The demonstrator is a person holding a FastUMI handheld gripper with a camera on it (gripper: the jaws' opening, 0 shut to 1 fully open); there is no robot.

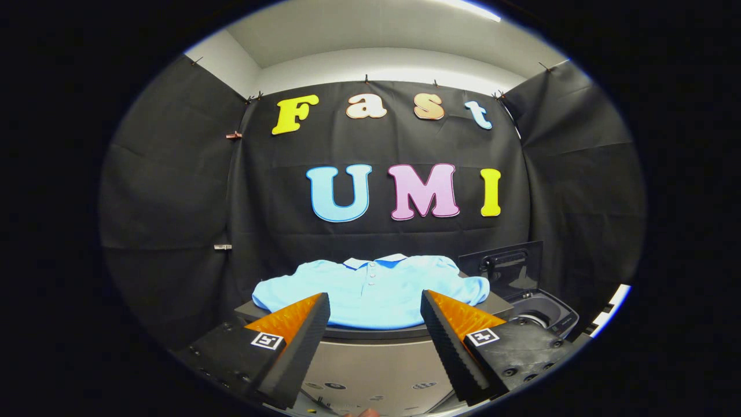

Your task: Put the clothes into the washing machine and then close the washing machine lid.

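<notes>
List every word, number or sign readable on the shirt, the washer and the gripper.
Shirt: no text, lying beyond the fingers.
Washer and its open lid: no readable text.
Gripper, open: a square coded marker on each finger, a pattern with no letters.
Grey panel below the fingers: small marks, too blurred to read.

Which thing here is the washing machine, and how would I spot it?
Start at the light blue polo shirt spread on the grey table, beyond the open hand-held gripper. To the shirt's right sits the washing machine, low and dark, its lid standing upright over a round tub.
</notes>
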